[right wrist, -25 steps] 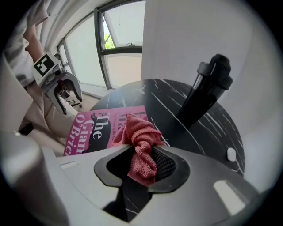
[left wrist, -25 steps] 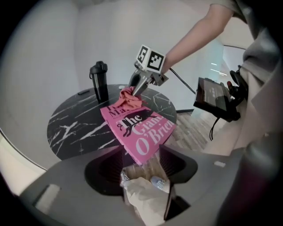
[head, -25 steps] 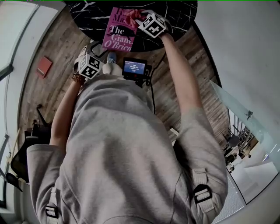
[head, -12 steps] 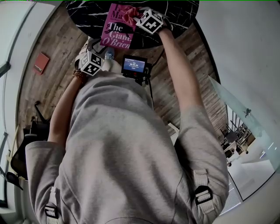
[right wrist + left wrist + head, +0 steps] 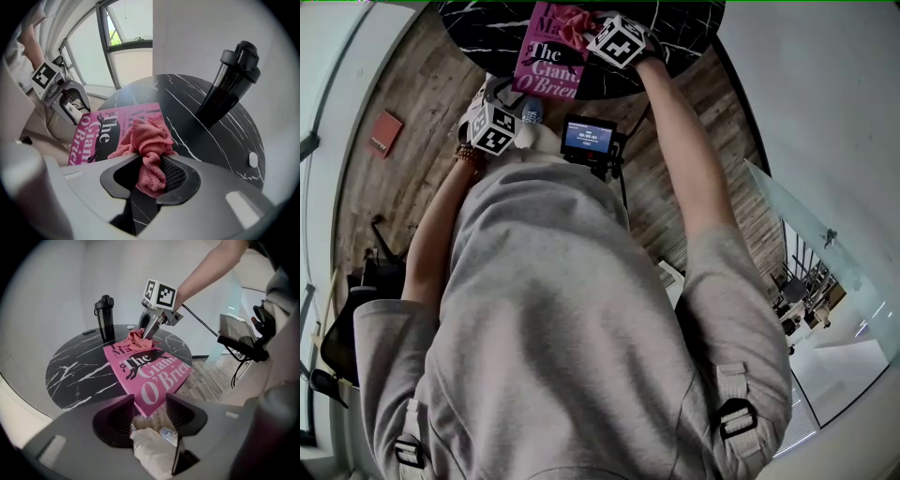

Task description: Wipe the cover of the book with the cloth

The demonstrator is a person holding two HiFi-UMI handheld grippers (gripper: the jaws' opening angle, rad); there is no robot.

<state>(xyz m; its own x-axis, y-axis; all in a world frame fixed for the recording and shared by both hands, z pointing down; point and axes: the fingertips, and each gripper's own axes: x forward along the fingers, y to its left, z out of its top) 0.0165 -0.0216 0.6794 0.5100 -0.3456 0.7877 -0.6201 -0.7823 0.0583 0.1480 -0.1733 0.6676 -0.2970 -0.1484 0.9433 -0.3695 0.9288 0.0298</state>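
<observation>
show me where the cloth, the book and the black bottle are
cloth [image 5: 147,137], right gripper view, bunched middle
book [image 5: 151,378], left gripper view, pink cover
black bottle [image 5: 228,89], right gripper view, dark body

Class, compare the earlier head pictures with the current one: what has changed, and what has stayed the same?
Hardly anything moved. The left tongs, apart with nothing between them and off the table's edge, have just opened slightly. The right tongs stay shut on the cloth, which remains bunched on the book's far end. The book lies unmoved.
</observation>
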